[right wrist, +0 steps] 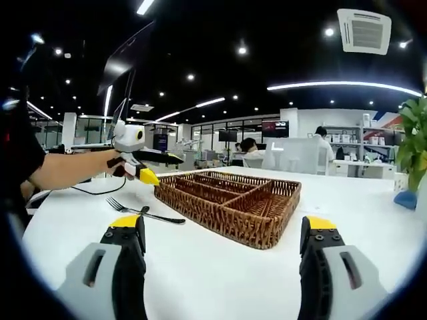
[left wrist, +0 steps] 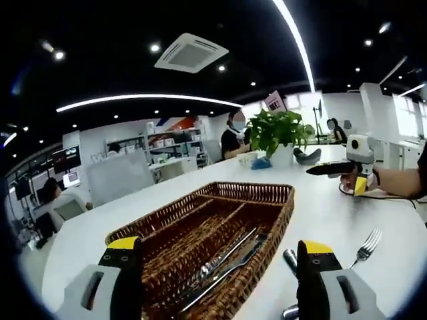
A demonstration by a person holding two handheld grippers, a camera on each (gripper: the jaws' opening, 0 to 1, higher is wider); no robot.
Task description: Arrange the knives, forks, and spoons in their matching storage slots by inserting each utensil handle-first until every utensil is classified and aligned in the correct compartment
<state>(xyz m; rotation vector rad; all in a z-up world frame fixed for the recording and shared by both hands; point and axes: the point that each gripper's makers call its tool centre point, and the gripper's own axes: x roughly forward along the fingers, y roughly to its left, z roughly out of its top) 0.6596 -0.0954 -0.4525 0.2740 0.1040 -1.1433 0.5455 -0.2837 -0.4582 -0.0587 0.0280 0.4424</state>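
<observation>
A brown wicker tray (left wrist: 267,195) with long slots sits on the white table in front of my left gripper (left wrist: 219,247), which is open with nothing between its jaws. A few silver utensils (left wrist: 227,259) lie in the slots nearest the tray's right side. A fork (left wrist: 365,245) lies on the table to the right, and a metal handle (left wrist: 289,257) shows beside the right jaw. In the right gripper view, the tray (right wrist: 267,223) and fork (right wrist: 143,213) lie ahead of my open right gripper (right wrist: 223,223). A hand holds each gripper: the right gripper (left wrist: 350,167) and the left gripper (right wrist: 137,160).
A potted plant (left wrist: 280,133) and a blue object (left wrist: 261,163) stand at the table's far end. A thin cable (right wrist: 100,191) runs across the table by the hand. People sit at desks (right wrist: 300,157) beyond the table.
</observation>
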